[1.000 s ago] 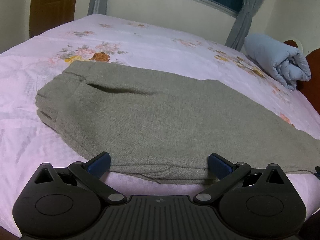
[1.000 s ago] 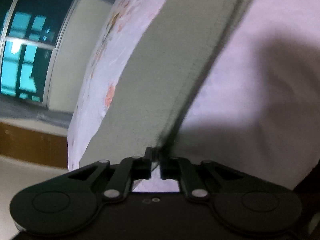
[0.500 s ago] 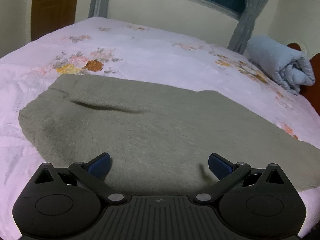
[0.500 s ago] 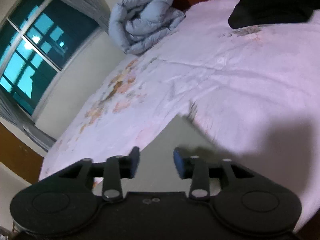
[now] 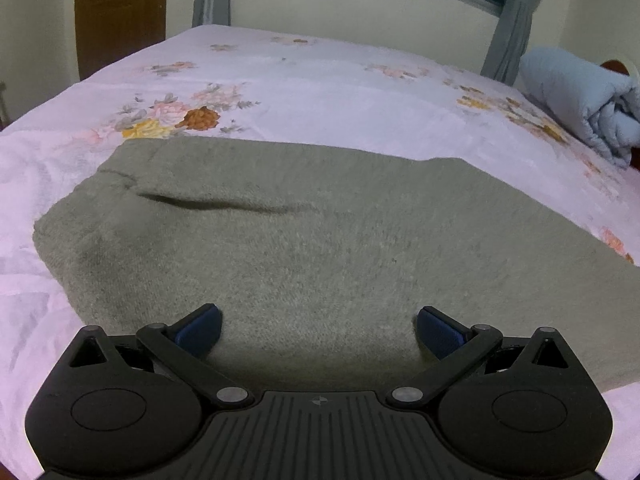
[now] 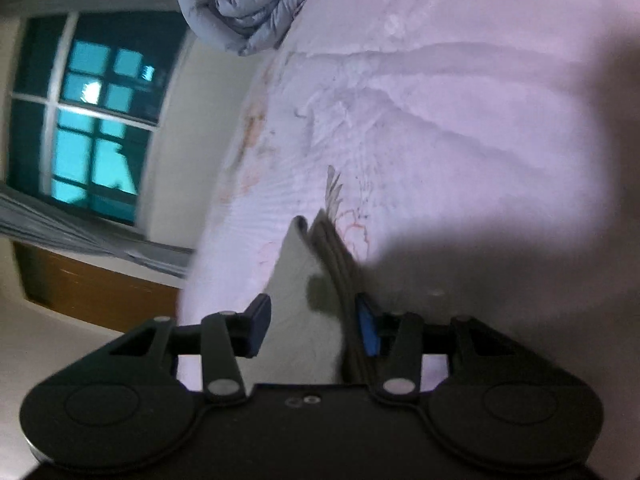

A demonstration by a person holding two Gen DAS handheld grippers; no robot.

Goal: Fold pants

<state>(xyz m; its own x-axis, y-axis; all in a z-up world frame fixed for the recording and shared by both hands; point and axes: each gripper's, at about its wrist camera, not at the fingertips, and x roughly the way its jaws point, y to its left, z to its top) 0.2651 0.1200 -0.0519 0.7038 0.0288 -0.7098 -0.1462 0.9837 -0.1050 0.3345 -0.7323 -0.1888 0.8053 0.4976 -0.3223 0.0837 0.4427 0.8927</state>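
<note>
Jaws spread wide, the left gripper [image 5: 319,330] hangs over the grey pants [image 5: 320,248], which lie flat across the floral bed sheet [image 5: 328,92]. The right gripper [image 6: 314,326] has just been opening; its jaws stand apart around the pants' hem without pinching it. A rolled blue quilt [image 6: 248,0] lies beyond.

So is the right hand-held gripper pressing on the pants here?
Apart. In the right wrist view the right hand-held gripper has its pads spread, and the pants edge lies loose between them with clear gaps.
</note>
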